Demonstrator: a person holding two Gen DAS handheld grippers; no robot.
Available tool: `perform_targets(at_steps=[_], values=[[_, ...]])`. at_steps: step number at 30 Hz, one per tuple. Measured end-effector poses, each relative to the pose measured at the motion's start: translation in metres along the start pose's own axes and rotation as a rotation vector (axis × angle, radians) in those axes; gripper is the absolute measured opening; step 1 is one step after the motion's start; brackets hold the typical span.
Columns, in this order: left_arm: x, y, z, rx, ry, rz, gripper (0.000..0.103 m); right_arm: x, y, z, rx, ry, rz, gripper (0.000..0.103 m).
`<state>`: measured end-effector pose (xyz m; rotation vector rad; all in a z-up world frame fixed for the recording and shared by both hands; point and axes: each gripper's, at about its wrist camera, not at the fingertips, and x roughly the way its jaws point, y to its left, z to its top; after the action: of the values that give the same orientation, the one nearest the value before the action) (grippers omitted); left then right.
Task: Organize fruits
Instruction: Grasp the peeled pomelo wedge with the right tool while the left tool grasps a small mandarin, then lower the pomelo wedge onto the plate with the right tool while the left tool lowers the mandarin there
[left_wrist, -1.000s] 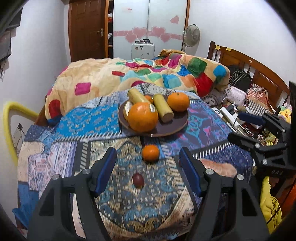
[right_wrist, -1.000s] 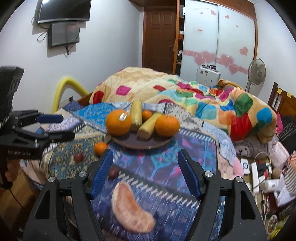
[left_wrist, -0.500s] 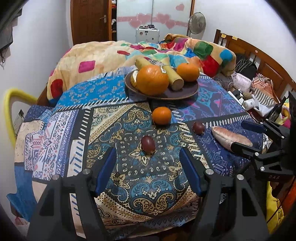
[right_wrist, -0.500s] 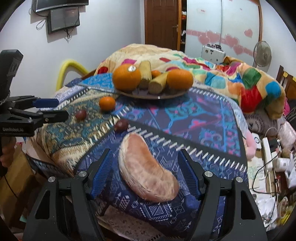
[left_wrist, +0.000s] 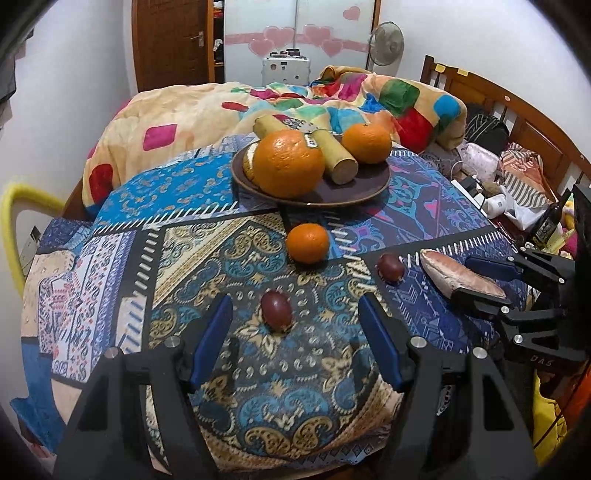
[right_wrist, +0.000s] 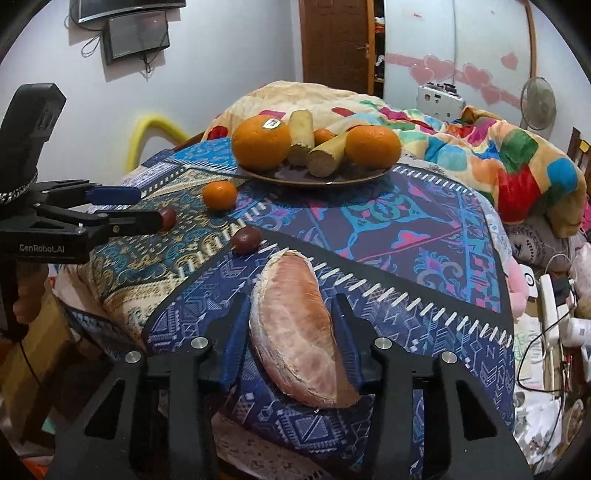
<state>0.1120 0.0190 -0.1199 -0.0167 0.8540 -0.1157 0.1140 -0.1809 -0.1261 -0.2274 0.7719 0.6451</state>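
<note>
right gripper (right_wrist: 291, 328): my jaws are pinching the pomelo wedge (right_wrist: 295, 325), one blue pad on each side, and it's lying on the patterned cloth (right_wrist: 388, 236)

left gripper (left_wrist: 295, 332): jaws spread wide, hovering with a dark plum (left_wrist: 276, 311) sitting between the tips, not touching it

second plum (left_wrist: 390, 268): just left of the wedge

small mandarin (left_wrist: 307, 243): on the cloth, right in front of the plate (left_wrist: 354, 188)

plate: two big oranges plus pale stalk pieces piled on it
</note>
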Motion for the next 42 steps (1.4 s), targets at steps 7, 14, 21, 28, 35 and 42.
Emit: perform_targets(at_steps=[7, 14, 21, 28, 35, 42], values=[[0.019, -0.005, 0.014, 0.006, 0.004, -0.013, 0.068, 0.004, -0.020, 0.009, 0.067, -0.023, -0.007, 0.040], [0.042, -0.008, 0.024, 0.021, 0.031, -0.025, 0.054, 0.004, -0.033, 0.016, 0.088, -0.048, -0.021, 0.039], [0.057, -0.008, 0.030, 0.019, 0.056, -0.039, 0.040, 0.006, -0.041, 0.025, 0.089, -0.073, -0.034, 0.039], [0.058, -0.003, 0.030, 0.010, 0.050, -0.050, 0.033, 0.008, -0.044, 0.032, 0.082, -0.088, -0.043, 0.039], [0.040, -0.002, 0.033, 0.030, -0.013, -0.034, 0.032, 0.005, -0.045, 0.043, 0.082, -0.114, -0.045, 0.039], [0.016, 0.006, 0.052, 0.032, -0.094, -0.030, 0.032, 0.003, -0.044, 0.064, 0.066, -0.150, -0.049, 0.039]])
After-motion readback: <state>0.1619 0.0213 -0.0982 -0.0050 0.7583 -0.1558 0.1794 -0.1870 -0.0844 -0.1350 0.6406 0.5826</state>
